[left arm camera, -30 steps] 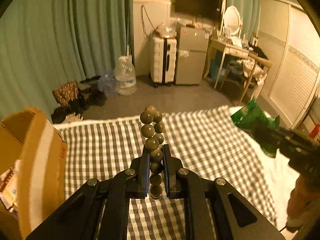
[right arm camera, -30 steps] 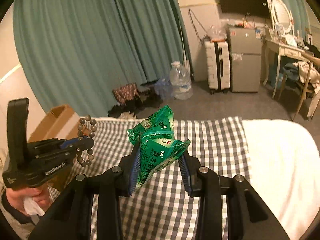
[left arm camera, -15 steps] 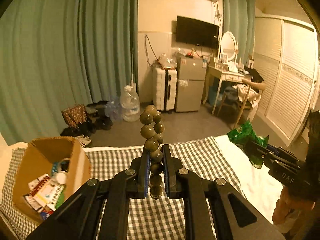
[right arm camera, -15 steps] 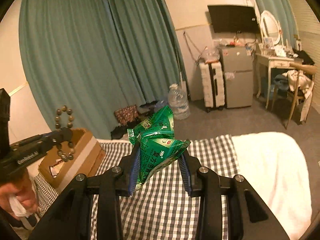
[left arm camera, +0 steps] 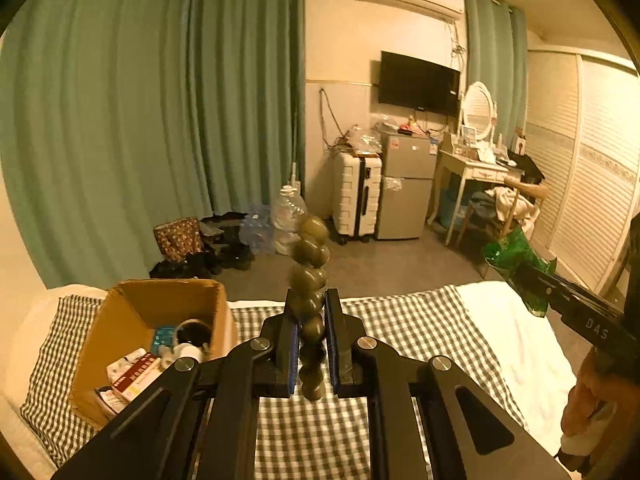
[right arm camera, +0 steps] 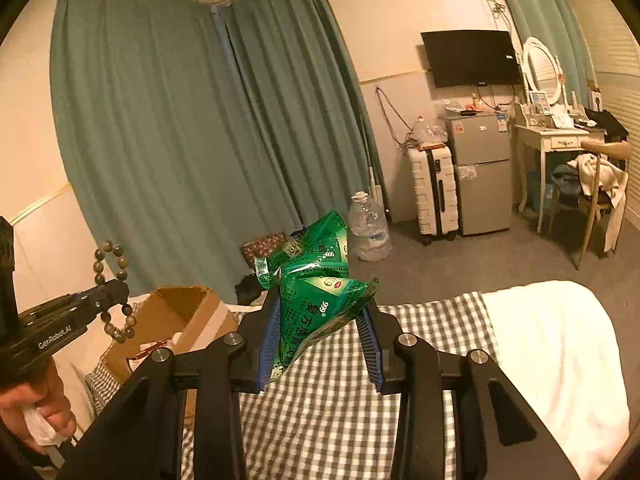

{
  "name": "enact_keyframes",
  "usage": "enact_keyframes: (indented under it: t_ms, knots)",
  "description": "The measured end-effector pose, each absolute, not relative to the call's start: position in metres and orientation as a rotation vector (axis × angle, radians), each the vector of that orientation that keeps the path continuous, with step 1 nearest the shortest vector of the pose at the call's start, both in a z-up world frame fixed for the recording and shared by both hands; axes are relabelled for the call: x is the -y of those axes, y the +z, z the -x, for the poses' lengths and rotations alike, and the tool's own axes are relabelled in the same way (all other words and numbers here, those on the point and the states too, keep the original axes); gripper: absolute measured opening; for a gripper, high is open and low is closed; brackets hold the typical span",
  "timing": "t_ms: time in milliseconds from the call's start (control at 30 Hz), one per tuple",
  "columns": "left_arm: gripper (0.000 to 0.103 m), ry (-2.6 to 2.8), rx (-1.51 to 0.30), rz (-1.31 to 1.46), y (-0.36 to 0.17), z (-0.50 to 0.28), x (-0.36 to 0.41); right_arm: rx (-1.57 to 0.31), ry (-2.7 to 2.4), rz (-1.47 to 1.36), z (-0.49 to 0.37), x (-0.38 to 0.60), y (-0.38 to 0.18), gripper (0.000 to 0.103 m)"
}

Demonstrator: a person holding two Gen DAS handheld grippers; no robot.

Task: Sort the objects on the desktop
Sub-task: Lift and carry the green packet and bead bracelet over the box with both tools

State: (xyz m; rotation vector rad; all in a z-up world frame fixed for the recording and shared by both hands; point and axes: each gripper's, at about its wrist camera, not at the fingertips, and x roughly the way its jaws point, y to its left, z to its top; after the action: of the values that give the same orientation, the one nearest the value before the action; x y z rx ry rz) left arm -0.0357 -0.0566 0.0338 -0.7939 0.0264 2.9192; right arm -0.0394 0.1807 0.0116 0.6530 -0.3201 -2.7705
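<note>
- Holding a bead bracelet (left arm camera: 310, 304), the left gripper (left arm camera: 311, 312) has its fingers (left arm camera: 289, 344) closed narrowly on the lower beads; the loop rises past the tips and is blurred at the top.
- From the right wrist view, the bracelet (right arm camera: 114, 292) hangs around the left gripper (right arm camera: 116, 290) tip at 9 o'clock, above the box (right arm camera: 176, 320).
- The right gripper (right arm camera: 320, 320) clamps crumpled green packets (right arm camera: 316, 292) between its fingers (right arm camera: 267, 332), which sit fairly wide apart; perhaps two or three packets, the folds make it hard to count.
- From the left wrist view, the packets (left arm camera: 516, 264) show at 3 o'clock.
- The open cardboard box (left arm camera: 132, 320) sits at 9 o'clock on the checked cloth (left arm camera: 400, 320) covering the bed (left arm camera: 516, 340), with small cartons and a roll inside.
</note>
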Motion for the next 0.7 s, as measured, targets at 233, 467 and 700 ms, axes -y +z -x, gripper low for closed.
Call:
enact_keyframes:
  t_ms: [233, 467, 700]
  knots:
    - [0.011, 2.959, 0.025, 0.764, 0.021, 0.036, 0.098, 0.25, -2.756, -0.646, 0.047, -0.139, 0.012, 0.036]
    - [0.01, 2.998, 0.097, 0.725, 0.012, 0.042, 0.142, 0.166, -2.713, -0.692, 0.064, -0.093, -0.002, 0.036]
    - [0.01, 3.047, 0.145, 0.762, -0.004, 0.054, 0.192, 0.091, -2.662, -0.705, 0.086, -0.042, -0.014, 0.036]
